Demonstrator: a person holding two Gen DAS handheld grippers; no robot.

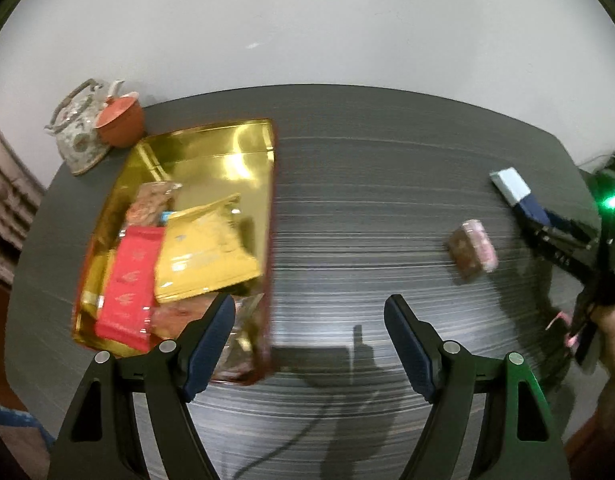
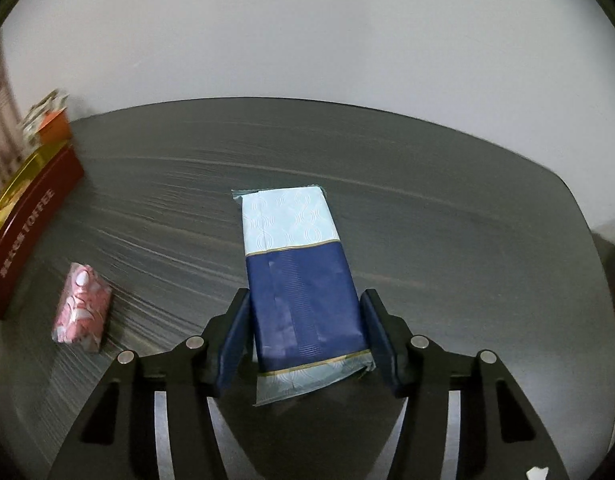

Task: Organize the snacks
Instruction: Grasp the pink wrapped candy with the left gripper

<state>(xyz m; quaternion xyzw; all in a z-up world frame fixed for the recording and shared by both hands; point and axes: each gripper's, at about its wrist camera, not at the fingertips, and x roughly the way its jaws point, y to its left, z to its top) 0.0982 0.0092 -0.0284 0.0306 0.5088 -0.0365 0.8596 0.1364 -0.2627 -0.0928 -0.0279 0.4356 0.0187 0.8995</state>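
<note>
A gold tin tray with dark red walls sits on the left of the dark table and holds several snack packets, among them a red one and a yellow one. My left gripper is open and empty just right of the tray's near corner. A pink wrapped snack lies on the table; it also shows in the right wrist view. My right gripper is shut on a navy and pale blue packet, with its fingers on both sides of the navy part. That packet also shows in the left wrist view.
A floral teapot and an orange-red cup stand at the table's far left corner behind the tray. The tray's red side reads TOFFEE. A white wall lies behind the table. A hand holds the right gripper.
</note>
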